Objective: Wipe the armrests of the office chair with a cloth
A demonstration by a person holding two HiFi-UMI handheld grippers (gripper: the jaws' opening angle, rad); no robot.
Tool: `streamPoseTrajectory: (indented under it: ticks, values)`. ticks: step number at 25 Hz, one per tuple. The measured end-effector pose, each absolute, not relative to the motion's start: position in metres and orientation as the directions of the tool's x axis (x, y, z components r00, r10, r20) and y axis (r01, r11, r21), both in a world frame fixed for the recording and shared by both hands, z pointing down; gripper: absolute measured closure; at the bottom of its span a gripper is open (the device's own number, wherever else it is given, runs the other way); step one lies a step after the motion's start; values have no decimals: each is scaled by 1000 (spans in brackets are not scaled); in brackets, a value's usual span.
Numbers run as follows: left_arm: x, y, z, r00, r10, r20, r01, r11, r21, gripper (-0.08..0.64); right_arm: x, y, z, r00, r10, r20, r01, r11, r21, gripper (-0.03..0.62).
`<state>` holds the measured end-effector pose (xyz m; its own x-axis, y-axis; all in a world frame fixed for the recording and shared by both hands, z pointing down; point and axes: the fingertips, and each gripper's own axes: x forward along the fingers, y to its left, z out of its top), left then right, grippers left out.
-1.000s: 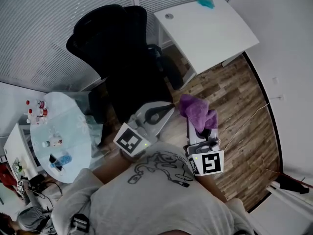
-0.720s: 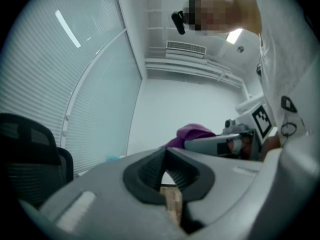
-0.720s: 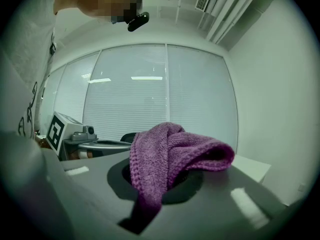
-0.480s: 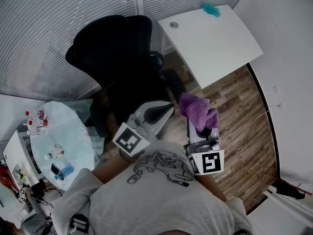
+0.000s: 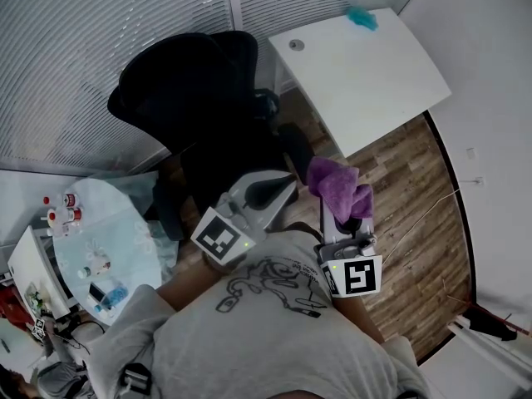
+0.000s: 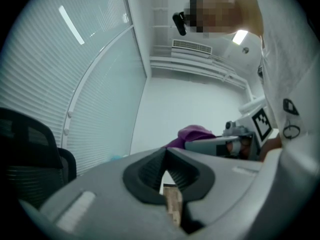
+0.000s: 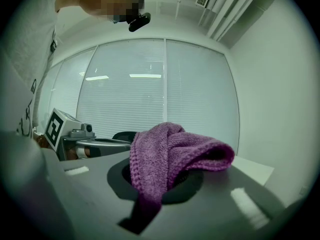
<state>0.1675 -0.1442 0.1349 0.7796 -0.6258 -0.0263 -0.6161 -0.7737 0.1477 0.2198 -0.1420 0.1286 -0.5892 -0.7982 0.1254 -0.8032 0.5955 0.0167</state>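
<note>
two grippers are being held low in front of the person, over the wood floor (image 5: 407,189). the left gripper (image 5: 285,186) is being pointed toward the black office chair (image 5: 187,98), and its fingers (image 6: 150,171) are being pressed together with nothing between them. the right gripper (image 5: 331,213) is being held just beside it, and its fingers (image 7: 117,176) are being squeezed on a purple cloth (image 5: 337,185). the cloth is being bunched up above those fingers and is hanging over them, apart from the chair. a white table (image 5: 366,65) is being shown next to the chair, with a small blue thing (image 5: 362,17) lying at its far edge.
</note>
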Motion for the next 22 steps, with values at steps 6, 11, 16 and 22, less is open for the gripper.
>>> streamPoseTrajectory:
  ticks: [6,11,16,22]
  values:
    - [179,-158,135,777,-629,-11,-620,-768,160,560,242,-160,131,-593,-792,148,-798,602,21,557]
    - [186,-163,139,769,-640,3,-630,-756,174,560,248,-165,133,-611,-777,155,-784,620,16,557]
    - [189,-165,152,760,-650,18,-639,-743,198,560,256,-168,147,-614,-767,188,-780,626,7,557]
    - [193,-159,186,757,-648,78,-644,-721,255,560,257,-164,183,-628,-733,262,-764,645,-28,557]
